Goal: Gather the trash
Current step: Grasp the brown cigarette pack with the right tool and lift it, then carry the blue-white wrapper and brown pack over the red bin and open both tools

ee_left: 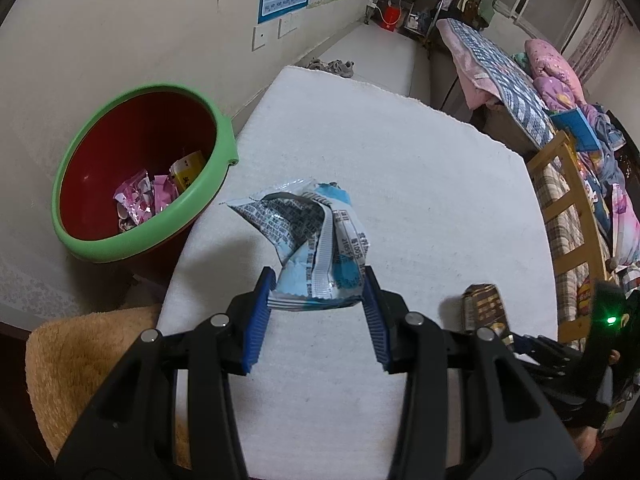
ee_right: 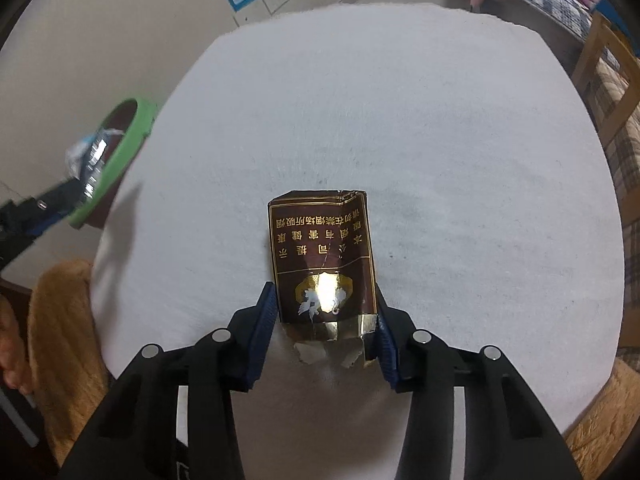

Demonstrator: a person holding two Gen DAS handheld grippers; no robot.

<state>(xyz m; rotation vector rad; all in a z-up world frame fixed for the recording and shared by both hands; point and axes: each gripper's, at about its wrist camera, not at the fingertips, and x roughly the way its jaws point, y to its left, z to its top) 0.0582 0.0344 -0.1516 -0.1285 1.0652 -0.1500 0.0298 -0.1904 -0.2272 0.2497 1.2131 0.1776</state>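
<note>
Holding a crumpled blue-and-white wrapper by its lower edge, my left gripper is pinched on the foil so the loose bulk stands clear ahead of the blue pads. My right gripper is clamped on a brown cigarette pack, squeezed across its torn end, which keeps the flattened carton rigid. Both pieces seem raised above the white table, judging by their shadows. The red bin with a green rim sits at ten o'clock from my left gripper, off the table edge, already holding pink wrappers; the wrapper should drop there first, I judge.
</note>
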